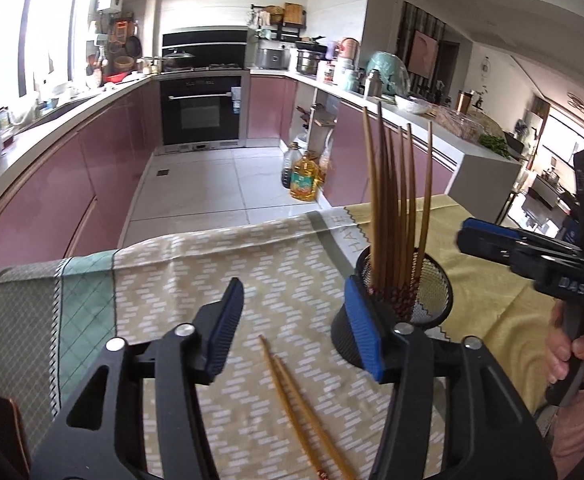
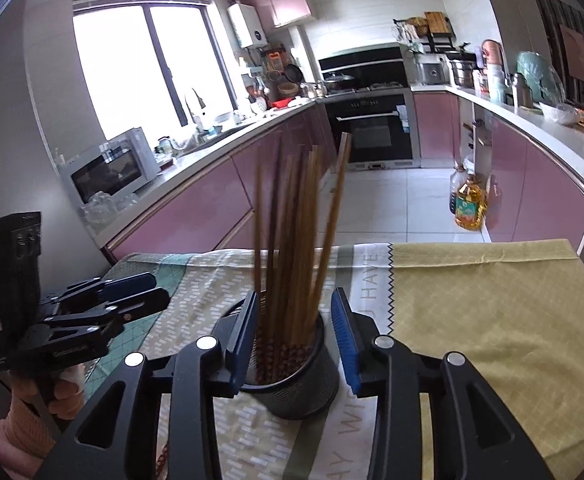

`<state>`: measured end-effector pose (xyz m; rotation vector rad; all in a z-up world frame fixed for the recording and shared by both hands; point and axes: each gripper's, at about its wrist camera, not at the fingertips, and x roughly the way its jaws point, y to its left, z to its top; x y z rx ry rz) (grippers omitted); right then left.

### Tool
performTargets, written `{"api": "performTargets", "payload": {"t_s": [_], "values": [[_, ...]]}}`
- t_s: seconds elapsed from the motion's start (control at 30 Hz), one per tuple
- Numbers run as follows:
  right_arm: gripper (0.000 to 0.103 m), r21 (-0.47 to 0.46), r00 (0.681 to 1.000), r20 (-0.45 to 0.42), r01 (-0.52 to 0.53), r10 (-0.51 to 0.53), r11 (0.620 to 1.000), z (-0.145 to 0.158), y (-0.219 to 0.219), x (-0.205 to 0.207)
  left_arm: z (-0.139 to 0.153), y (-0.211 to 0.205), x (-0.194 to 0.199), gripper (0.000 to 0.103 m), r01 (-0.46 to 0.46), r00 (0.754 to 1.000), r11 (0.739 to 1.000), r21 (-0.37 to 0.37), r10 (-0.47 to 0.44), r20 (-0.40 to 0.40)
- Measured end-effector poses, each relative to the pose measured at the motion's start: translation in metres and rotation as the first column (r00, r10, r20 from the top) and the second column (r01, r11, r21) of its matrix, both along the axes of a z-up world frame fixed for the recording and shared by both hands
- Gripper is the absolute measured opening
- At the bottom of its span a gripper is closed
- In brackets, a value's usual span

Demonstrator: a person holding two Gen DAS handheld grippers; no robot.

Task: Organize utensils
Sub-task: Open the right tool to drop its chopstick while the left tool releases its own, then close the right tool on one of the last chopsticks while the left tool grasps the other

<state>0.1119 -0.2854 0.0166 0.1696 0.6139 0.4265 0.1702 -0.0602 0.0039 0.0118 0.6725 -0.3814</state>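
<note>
From the left wrist view, the left claw (image 1: 292, 330) is standing with its jaws apart and nothing between the pads. Just below it, two loose chopsticks (image 1: 298, 400) are lying side by side on the patterned cloth (image 1: 212, 264) covering the worktop. The black mesh holder (image 1: 396, 312) is sitting just beside the claw's right-hand finger, with a bundle of chopsticks (image 1: 396, 200) standing upright in it. The right claw (image 1: 488, 236) is showing at the right edge, a hand (image 1: 572, 352) gripping its handle.

From the right wrist view, the right claw (image 2: 294, 340) is hovering with its jaws apart on either side of the mesh holder (image 2: 292, 384); the pads look clear of the rim, so I judge nothing is clamped. The standing bundle (image 2: 292, 240) is rising between the pads. The left claw (image 2: 132, 292) is visible at the left, low over the cloth (image 2: 492, 300).

The step in hand looks like collecting the loose pair. To do it well, the left claw is best lowered across both sticks near their middle so they lift together without pivoting, then carried above the bundle's tips before dropping in. Steadying the holder with the right claw would guard against tipping.
</note>
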Motion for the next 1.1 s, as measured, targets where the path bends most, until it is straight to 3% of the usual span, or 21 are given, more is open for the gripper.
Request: {"api": "performTargets", "payload": {"t_s": [0.13,0.3,0.47,0.8,1.1], "values": [[0.039,-0.012,0.998,-0.002,-0.068,0.068,0.998,-0.006,0.016,-0.018,-0.006,0.015,-0.012,0.065,-0.034,0.999,0.999,0.009,0.034,-0.008],[0.041,-0.03,0.987,-0.065,-0.151,0.149,0.988,-0.03,0.044,-0.028,-0.02,0.031,-0.023,0.076,-0.089,0.996,0.996,0.026,0.09,-0.028],[0.048,-0.041,0.979,-0.116,-0.176,0.17,0.983,-0.049,0.061,-0.031,-0.035,0.044,-0.031,0.085,-0.127,0.99,0.991,0.035,0.129,-0.057],[0.048,-0.047,0.956,-0.208,-0.22,0.206,0.974,-0.076,0.084,-0.036,-0.062,0.057,-0.042,0.083,-0.163,0.979,0.984,0.069,0.171,-0.114],[0.048,-0.053,0.95,-0.25,-0.208,0.189,0.977,-0.087,0.086,-0.038,-0.085,0.044,-0.049,0.078,-0.103,0.978,0.99,0.1,0.119,-0.169]]}}
